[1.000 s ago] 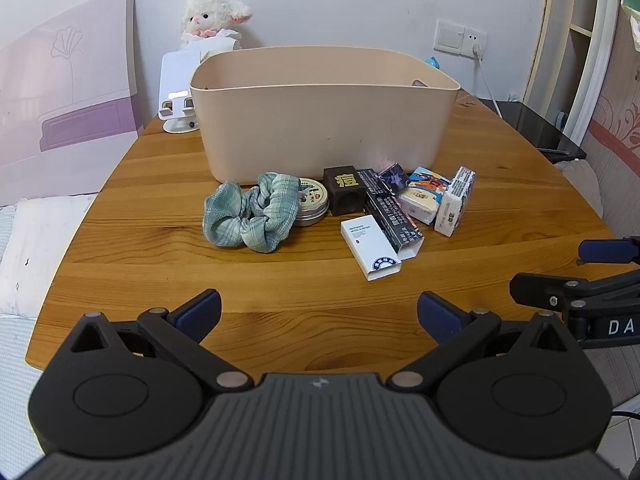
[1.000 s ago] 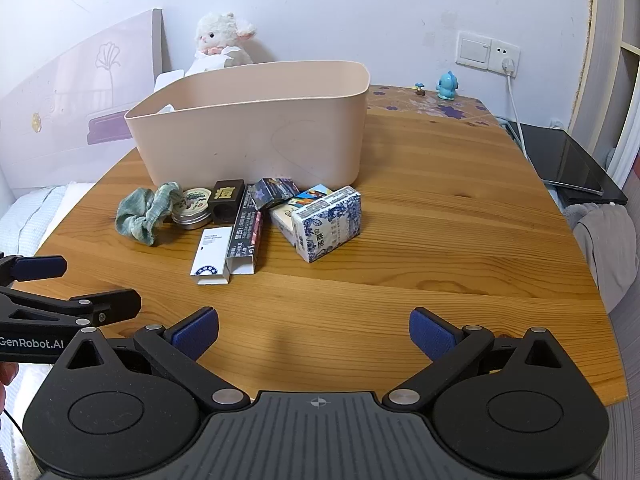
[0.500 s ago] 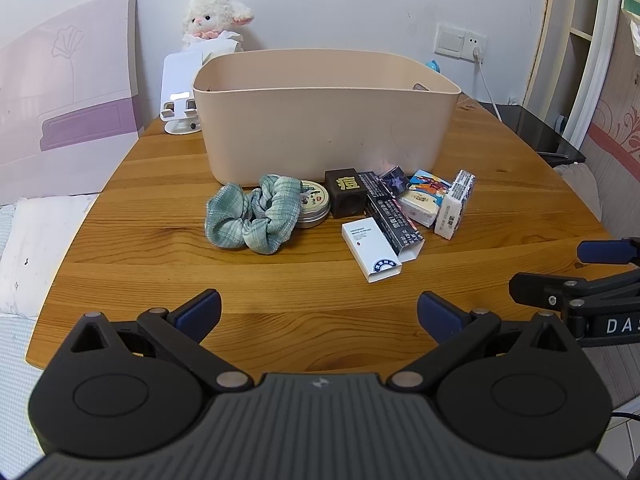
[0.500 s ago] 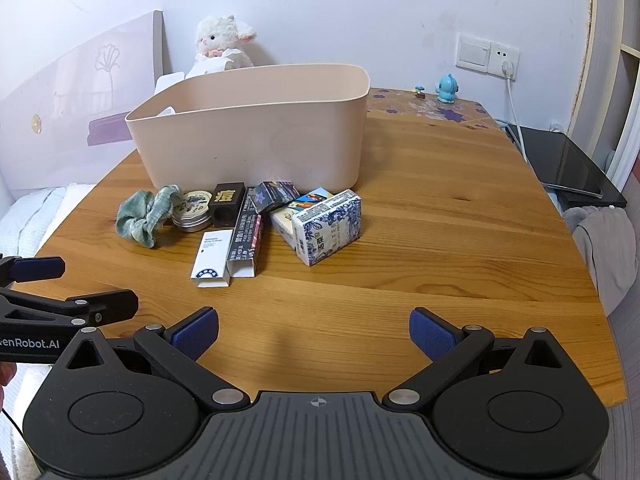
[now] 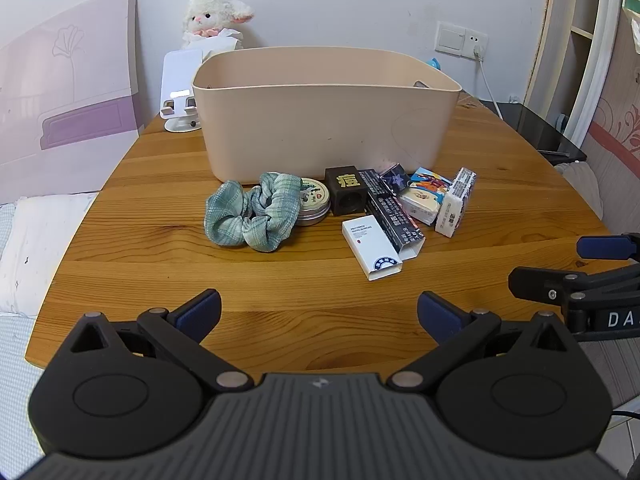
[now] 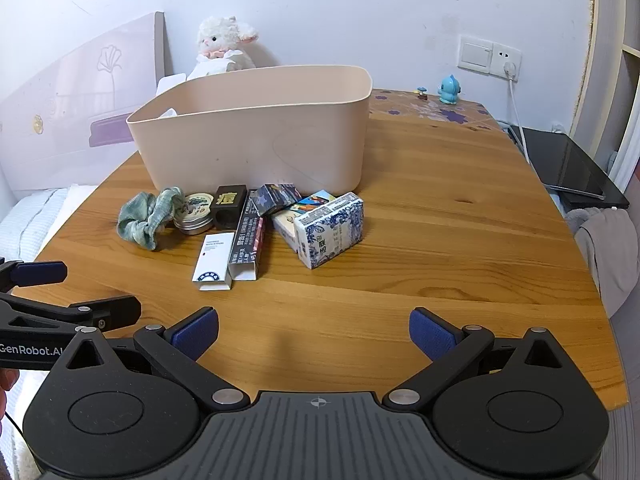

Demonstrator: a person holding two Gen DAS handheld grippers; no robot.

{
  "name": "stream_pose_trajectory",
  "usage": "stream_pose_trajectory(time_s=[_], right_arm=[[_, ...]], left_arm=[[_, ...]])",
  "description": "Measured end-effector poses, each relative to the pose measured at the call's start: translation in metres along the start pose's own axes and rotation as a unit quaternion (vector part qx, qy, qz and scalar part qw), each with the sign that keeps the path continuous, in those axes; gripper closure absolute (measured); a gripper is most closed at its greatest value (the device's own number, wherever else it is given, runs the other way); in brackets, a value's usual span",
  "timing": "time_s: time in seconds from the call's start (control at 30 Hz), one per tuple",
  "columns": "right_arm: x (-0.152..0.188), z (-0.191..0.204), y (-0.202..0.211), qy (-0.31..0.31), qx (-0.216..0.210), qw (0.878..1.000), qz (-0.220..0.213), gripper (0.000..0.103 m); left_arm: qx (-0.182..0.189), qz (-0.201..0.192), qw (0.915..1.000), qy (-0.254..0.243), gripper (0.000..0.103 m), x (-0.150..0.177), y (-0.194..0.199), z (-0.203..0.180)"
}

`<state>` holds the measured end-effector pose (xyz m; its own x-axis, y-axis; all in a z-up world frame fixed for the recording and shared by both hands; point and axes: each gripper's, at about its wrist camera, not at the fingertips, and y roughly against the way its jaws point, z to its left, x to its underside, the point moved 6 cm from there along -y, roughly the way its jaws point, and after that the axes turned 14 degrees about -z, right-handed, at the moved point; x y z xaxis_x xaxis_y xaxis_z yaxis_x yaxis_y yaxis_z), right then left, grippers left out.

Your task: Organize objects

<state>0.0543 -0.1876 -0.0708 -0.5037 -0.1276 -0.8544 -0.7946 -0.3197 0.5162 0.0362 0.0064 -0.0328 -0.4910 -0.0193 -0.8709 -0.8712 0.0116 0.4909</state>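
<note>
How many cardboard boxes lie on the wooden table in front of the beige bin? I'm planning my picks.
5: white box nearest; long black box touching its right side; small dark starry box by the beige plastic bin; colourful box; blue-and-white patterned box far right. More may be hidden.

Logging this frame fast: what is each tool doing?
Left tool: open, holding nothing.
Right tool: open, holding nothing.

Round wooden table [image 5: 168,248] against a white wall [image 6: 360,12] with a socket [image 6: 490,58].
</note>
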Motion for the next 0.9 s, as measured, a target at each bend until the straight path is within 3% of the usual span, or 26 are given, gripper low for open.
stream_pose_trajectory(time_s=[0.77, 0.9], right_arm=[[-0.004, -0.005, -0.024, 0.008, 0.003, 1.000, 0.003, 0.000], [-0.011, -0.006, -0.032, 0.028, 0.007, 0.999, -0.014, 0.001]], left_arm=[[-0.005, -0.002, 0.9999, 0.014, 0.000, -0.010, -0.022, 0.018], [-0.010, 0.000, 0.9998, 0.015, 0.000, -0.013, -0.032, 0.023]])
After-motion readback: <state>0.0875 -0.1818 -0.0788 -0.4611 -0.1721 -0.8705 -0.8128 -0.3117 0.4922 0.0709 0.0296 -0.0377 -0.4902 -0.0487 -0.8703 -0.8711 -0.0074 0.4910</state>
